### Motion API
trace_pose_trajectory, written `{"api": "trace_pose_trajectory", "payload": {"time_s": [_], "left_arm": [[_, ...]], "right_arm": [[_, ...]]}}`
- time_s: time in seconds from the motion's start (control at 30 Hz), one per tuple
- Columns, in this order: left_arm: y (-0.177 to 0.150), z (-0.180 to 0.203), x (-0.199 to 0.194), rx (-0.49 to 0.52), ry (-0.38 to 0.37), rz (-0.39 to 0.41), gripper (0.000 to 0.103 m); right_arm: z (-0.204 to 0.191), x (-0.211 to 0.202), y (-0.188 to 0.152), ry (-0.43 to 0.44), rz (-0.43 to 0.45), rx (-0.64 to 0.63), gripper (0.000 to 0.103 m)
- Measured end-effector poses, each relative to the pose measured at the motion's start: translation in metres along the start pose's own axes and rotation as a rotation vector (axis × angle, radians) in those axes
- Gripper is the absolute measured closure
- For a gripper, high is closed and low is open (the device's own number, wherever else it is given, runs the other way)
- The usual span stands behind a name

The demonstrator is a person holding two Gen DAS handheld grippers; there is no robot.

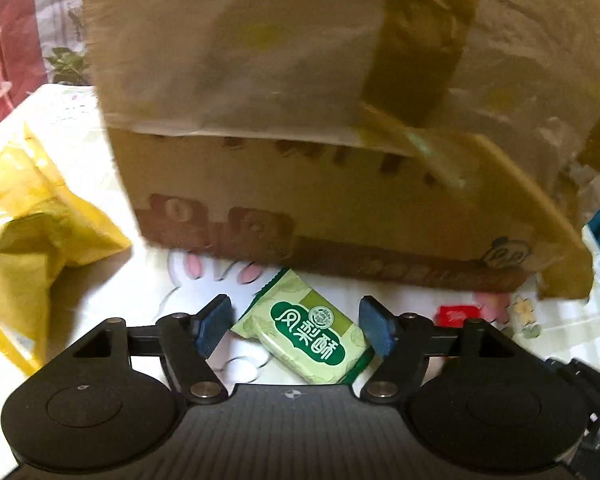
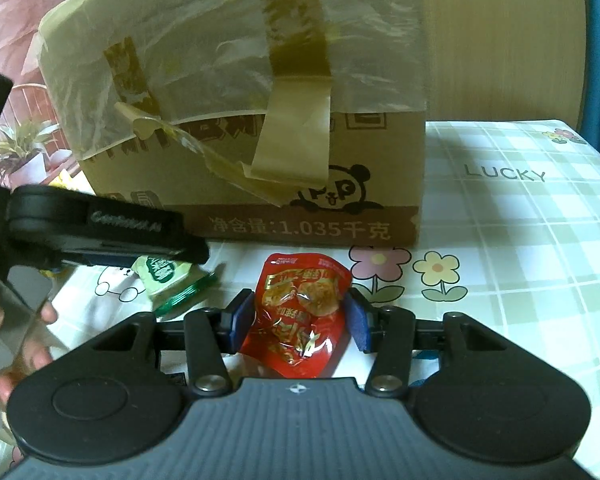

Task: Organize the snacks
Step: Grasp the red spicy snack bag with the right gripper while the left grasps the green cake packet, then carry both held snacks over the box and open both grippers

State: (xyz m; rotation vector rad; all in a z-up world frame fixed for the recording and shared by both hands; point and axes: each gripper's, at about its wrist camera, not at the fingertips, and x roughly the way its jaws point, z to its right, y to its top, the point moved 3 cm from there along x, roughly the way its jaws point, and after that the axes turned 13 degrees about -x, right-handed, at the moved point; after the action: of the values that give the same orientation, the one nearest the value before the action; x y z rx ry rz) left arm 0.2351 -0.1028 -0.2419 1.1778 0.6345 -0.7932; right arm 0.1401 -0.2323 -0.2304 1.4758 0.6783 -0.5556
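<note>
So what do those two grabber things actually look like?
Both are alike: the left gripper and right gripper each have a black ribbed body, two round black discs, hinged black arms with silver pivots, and blue pads. White lettering, too blurred to read, runs along the left one's side.

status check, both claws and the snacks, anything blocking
Left claw open, green snack packet lying loose between its pads. Right claw straddling red snack packet, grip not confirmed. Taped cardboard box close behind both packets.

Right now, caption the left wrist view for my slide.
Open left claw straddling a green pineapple cake packet before a taped cardboard box, yellow plastic bag alongside.
</note>
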Motion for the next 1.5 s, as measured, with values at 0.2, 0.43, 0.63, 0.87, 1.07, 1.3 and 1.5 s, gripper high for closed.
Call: {"api": "trace_pose_trajectory", "payload": {"time_s": [0.2, 0.43, 0.63, 0.87, 1.07, 1.3, 1.5], "left_arm": [[-0.006, -0.015, -0.013, -0.046, 0.041, -0.02, 0.027], [-0.012, -0.037, -0.027, -0.055, 0.034, -0.001, 0.028], [-0.027, -0.047, -0.04, 0.01, -0.002, 0.043, 0.063], [-0.041, -0.063, -0.059, 0.012, -0.01, 0.109, 0.063], [-0.039, -0.062, -0.086, 0.017, -0.05, 0.181, 0.063], [-0.046, -0.062, -0.099, 0.003, -0.089, 0.206, 0.063], [-0.039, -0.065, -0.119, -0.01, -0.118, 0.271, 0.063]], "right_arm": [[-0.003, 0.0, -0.005, -0.015, 0.02, -0.012, 0.051], [-0.008, -0.003, -0.014, -0.018, 0.035, -0.019, 0.051], [-0.006, -0.006, -0.013, -0.009, 0.036, -0.007, 0.052], [-0.008, -0.019, -0.011, 0.001, 0.06, -0.017, 0.053], [-0.01, -0.035, -0.011, 0.006, 0.081, -0.003, 0.053], [-0.014, -0.061, -0.013, 0.0, 0.115, 0.004, 0.053], [-0.016, -0.086, -0.007, -0.01, 0.17, 0.0, 0.053]]}}
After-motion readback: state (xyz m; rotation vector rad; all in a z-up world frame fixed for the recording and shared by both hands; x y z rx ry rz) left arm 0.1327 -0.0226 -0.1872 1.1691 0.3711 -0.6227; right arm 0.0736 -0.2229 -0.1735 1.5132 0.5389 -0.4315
